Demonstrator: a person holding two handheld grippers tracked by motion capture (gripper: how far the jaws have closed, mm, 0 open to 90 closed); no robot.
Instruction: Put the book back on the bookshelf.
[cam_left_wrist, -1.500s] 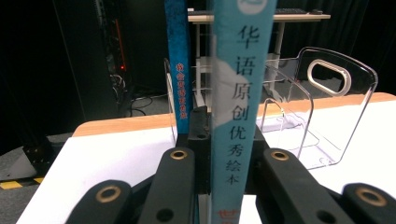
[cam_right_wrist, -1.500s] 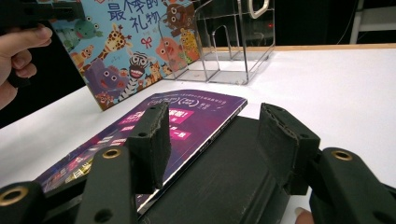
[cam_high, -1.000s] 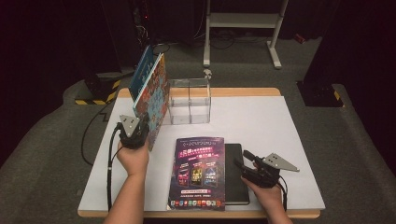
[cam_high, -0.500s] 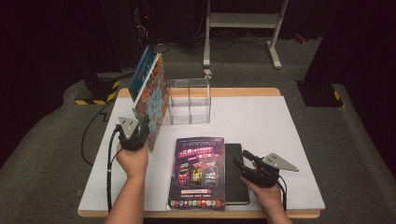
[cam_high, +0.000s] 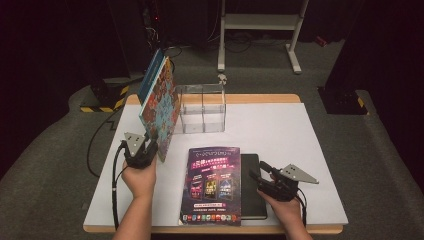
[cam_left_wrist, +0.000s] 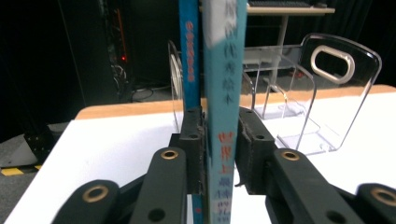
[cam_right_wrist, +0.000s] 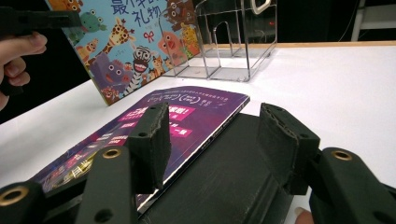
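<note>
On the table, left gripper (cam_high: 150, 142) jaws, just easing, flank two upright books (cam_high: 159, 107); right gripper (cam_high: 260, 177) spread

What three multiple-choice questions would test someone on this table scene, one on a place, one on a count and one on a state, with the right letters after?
1. Where does the purple magazine lie?
A. inside the clear rack
B. flat on the table, partly over a black book
C. on the floor

2. How many books stand upright against the clear rack?
A. two
B. four
C. none

3. How does the left gripper stand?
A. wide open above the table, with nothing between its jaws
B. jaws around the spine of an upright book
C. shut on the rack

Answers: 1 B, the high view shows it overlapping the black book. 2 A, two blue spines stand side by side. 3 B, the jaws flank the nearer spine, having just been opening.
</note>
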